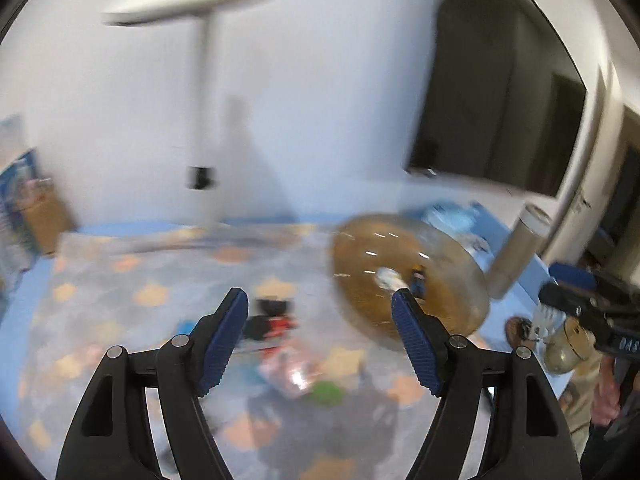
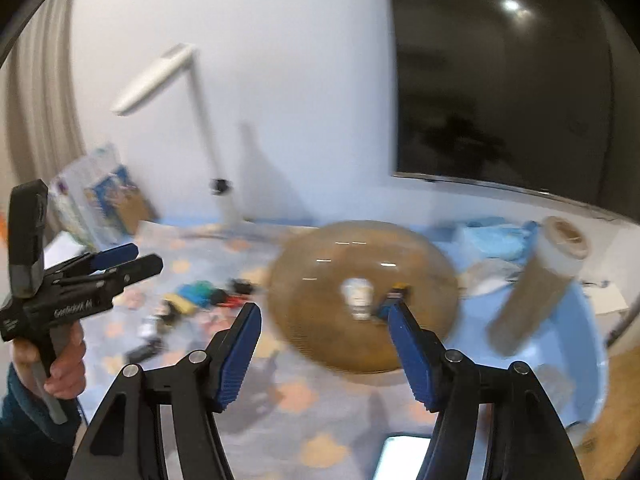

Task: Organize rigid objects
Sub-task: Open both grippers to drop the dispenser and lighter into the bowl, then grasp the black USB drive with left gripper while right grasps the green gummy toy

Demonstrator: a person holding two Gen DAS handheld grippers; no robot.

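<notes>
Left wrist view, item one: my left tongs [image 1: 320, 312], jaws standing well apart with nothing between the pads. Both views are smeared, so small detail is uncertain.

Item two: my right tongs [image 2: 322, 320], likewise spread wide and holding nothing, seen in the right wrist view.

Item three: brown round dish [image 2: 362, 294], resting on the patterned surface [image 2: 296, 396]. Contents: one small white piece [image 2: 357, 295] and one small dark piece [image 2: 398, 294]. I judge these already sorted.

Item four: loose small toys [image 2: 192, 298], a scatter of blue, yellow, red and black pieces lying on the surface to the left of the dish, well apart from it. I judge these still to be gathered, so the task is only partly done.

Item five: upright cardboard tube [image 2: 536, 284], to the right of the dish, near the surface edge.

Position note: the dish lies ahead of my right tongs, its near rim close to the right pad. The toy scatter lies ahead of and below my left tongs; neither pair touches any piece.
</notes>
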